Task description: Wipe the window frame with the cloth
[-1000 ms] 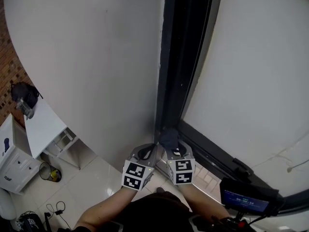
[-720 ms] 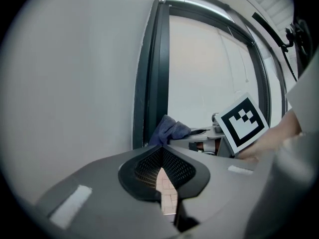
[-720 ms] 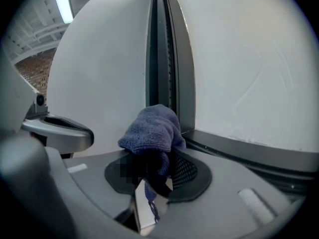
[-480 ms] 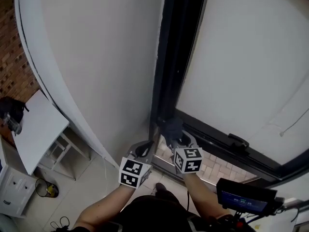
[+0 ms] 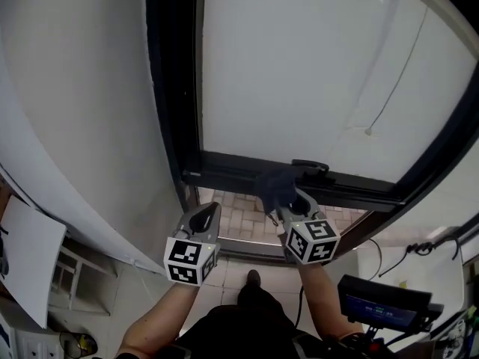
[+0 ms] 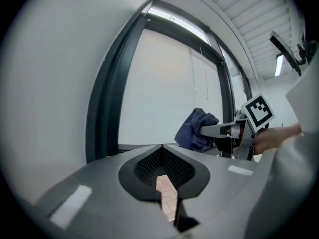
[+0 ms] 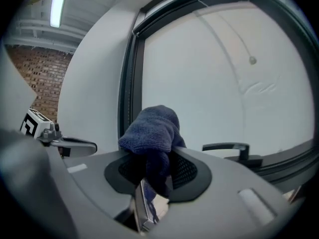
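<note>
Our right hand-held gripper (image 5: 288, 203) pinches the blue cloth (image 5: 274, 187) low on the window frame (image 5: 224, 164), while our left hand-held gripper (image 5: 206, 215) hangs closed and empty beside it.

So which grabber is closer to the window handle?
The right. The right gripper, shut on the blue cloth, is just below and left of the handle. The left gripper is farther off, lower and to the left, shut and empty.

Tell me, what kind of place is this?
Probably a room inside a building, maybe a workroom or office. You can see a tall dark window frame with a handle, a brick wall and a long ceiling light.
</note>
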### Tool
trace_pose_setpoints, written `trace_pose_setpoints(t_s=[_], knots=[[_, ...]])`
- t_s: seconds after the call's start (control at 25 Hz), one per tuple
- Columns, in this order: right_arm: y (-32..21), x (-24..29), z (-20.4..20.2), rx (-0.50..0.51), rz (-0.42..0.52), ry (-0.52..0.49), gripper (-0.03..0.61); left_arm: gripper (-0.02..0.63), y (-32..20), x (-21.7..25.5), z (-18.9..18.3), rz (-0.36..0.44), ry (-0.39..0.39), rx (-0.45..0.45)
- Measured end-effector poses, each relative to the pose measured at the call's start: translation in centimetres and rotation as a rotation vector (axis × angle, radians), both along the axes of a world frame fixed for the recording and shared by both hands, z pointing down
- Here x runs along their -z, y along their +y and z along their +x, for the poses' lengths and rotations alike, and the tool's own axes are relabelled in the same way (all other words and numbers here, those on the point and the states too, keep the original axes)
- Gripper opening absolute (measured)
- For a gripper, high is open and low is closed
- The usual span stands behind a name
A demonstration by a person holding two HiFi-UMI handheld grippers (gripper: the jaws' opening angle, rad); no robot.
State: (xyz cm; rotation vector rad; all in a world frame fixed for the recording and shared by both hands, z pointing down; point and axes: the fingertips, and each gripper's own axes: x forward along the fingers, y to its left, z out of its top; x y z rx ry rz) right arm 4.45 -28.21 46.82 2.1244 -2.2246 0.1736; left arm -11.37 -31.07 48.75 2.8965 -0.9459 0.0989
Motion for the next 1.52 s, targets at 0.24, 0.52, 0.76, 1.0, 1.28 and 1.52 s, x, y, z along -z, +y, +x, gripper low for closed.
trace_pose_setpoints(t_s=[0.24,0.52,0.76,1.0,1.28,1.52], knots=[[7.9,3.0,6.8,-0.159,0.053,-0.009,0.120,-0.006,3.4,2.1,3.8,0.041,0.007,-0.099],[13.7,3.7,12.8,-0.238,0.066,0.003,0.120,-0.006,5.0,3.0,6.7,0.016,0.019,-0.097],[18.0,4.0,17.1,-0.245,0.077,-0.001,0.120,-0.006,6.9,3.8,10.1,0.023,0.021,-0.086],[20.5,2.9,19.7,-0.242,0.043,-0.011,0.117,-0.006,9.0,3.6,12.6,0.018,0.010,-0.080],[21.1,2.2,20.3,-0.218,0.053,-0.035,0.117,-0.006,10.3,2.6,13.6,-0.012,-0.009,-0.068],[20.8,2.1,19.8,-0.193,0.060,-0.043,0.117,-0.006,11.1,2.4,13.7,-0.014,-0.013,-0.063]])
